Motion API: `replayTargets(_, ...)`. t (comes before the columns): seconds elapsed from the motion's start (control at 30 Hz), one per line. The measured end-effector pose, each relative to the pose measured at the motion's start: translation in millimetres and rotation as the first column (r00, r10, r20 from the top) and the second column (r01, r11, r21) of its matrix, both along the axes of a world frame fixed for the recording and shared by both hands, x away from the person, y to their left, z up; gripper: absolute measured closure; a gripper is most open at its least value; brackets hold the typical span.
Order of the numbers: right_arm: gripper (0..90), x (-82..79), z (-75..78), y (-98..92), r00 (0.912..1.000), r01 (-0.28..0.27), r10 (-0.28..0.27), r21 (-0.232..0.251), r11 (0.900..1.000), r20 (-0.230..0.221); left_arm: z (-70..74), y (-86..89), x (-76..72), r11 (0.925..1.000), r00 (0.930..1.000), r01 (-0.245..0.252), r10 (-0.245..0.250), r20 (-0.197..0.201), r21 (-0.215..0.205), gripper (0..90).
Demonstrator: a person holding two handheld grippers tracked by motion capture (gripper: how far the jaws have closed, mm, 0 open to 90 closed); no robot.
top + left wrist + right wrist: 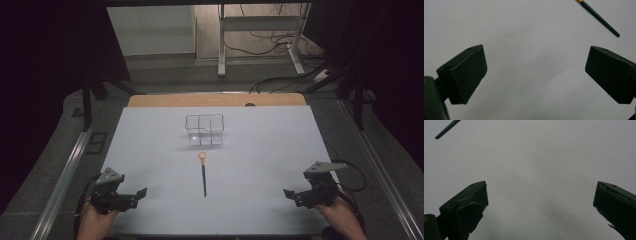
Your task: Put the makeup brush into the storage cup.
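Brush [203, 172] lies flat near the middle of the white bench [150, 150], its dark slim handle pointing toward six o'clock and its pale, rounded bristle head toward twelve o'clock. Just beyond the bristle head, at twelve o'clock from it and apart from it, stands a clear plastic box [204, 129] divided into compartments.

The left hand-held gripper [134, 195] rests at the bench's near edge, at about eight o'clock from the brush and well apart from it. Its two black jaws stand wide apart with only bare bench between them. In the left gripper view the tip of the brush [599, 18] handle shows at about one o'clock, with a gold band where it leaves the top edge.

The right hand-held gripper [292, 195] sits at about four o'clock from the brush, also well apart from it. Its jaws are spread wide and hold nothing. In the right gripper view the tapered end of the brush [446, 129] handle shows at about eleven o'clock.

A hand [95, 225] grasps each tool from the bench's near edge.
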State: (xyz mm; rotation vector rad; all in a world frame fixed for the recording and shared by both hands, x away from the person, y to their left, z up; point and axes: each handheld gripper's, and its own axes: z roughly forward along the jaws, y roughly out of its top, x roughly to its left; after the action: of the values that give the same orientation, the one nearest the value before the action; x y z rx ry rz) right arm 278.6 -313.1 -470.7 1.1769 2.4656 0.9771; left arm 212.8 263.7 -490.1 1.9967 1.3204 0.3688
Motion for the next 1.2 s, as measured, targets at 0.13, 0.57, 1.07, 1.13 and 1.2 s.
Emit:
replayTargets(0.13, 0.0, 0.0, 0.5, 0.6, 1.0000, 0.000, 0.000, 0.002, 1.000, 0.007, 0.9, -1.6, 0.4, 0.9999, 1.0000, 0.000, 0.000, -0.004, 0.010, 5.4)
replayTargets(0.57, 0.0, 0.4, 1.3, 1.7, 0.9995, 0.009, -0.010, 0.002, 1.000, 0.029, 5.0, -13.8, 3.8, 0.9990, 0.9995, 0.032, -0.031, -0.011, 0.031, 5.6)
replayTargets(1.07, 0.0, -1.8, 4.0, 6.5, 0.9977, -0.015, 0.015, -0.005, 1.000, 0.066, 6.7, -25.3, 6.9, 0.9969, 0.9984, 0.056, -0.056, -0.011, 0.056, 6.0)
replayTargets(1.13, 0.0, -1.9, 3.9, 6.8, 0.9977, -0.017, 0.017, -0.005, 1.000, 0.066, 7.2, -27.1, 7.5, 0.9967, 0.9983, 0.057, -0.057, -0.007, 0.058, 6.0)
replayTargets(1.2, 0.0, -1.8, 3.4, 7.2, 0.9976, -0.016, 0.016, -0.010, 1.000, 0.067, 8.3, -28.9, 8.5, 0.9966, 0.9982, 0.061, -0.061, -0.002, 0.056, 6.0)
